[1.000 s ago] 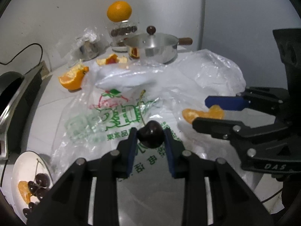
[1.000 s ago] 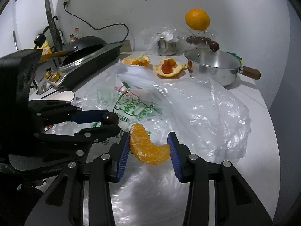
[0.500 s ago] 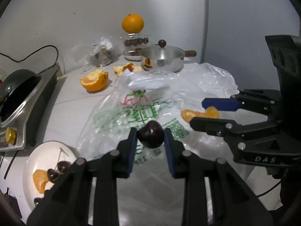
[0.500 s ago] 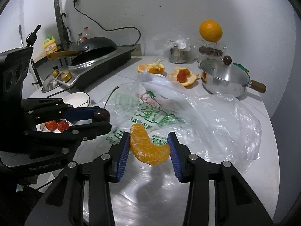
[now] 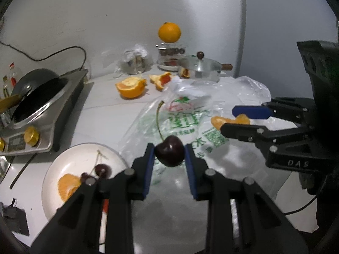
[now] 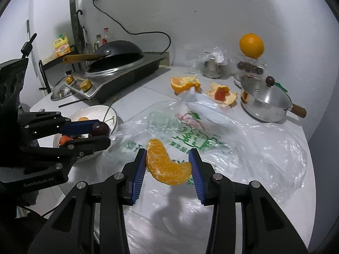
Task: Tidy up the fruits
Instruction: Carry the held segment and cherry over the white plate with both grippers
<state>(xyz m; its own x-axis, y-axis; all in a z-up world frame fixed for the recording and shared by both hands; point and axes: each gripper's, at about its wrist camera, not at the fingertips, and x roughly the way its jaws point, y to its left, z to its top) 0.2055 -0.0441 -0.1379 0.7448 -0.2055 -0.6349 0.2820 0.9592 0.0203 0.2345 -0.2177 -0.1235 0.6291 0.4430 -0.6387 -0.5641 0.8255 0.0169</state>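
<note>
My left gripper (image 5: 169, 155) is shut on a dark cherry (image 5: 169, 153) with a long stem, held above the plastic bag's left edge, right of the white plate (image 5: 70, 160). The plate holds an orange segment (image 5: 67, 187) and cherries (image 5: 102, 170). My right gripper (image 6: 168, 166) is shut on a peeled orange segment (image 6: 167, 166) above the bag. In the right wrist view the left gripper (image 6: 99, 132) with its cherry (image 6: 100, 128) hangs over the plate (image 6: 93, 111). The right gripper (image 5: 239, 119) and its segment (image 5: 220, 121) show in the left wrist view.
A clear printed plastic bag (image 6: 211, 139) covers the table's middle. A stove with a black wok (image 6: 118, 65) stands at the left. At the back are a lidded steel pot (image 6: 264, 101), orange peels (image 6: 185, 84), a whole orange (image 6: 251, 45) on a jar, and a small metal cup (image 6: 211, 68).
Both grippers have risen and drawn back with their fruit. The left gripper has moved left toward the plate, which now shows more fully. Both grips are unchanged.
</note>
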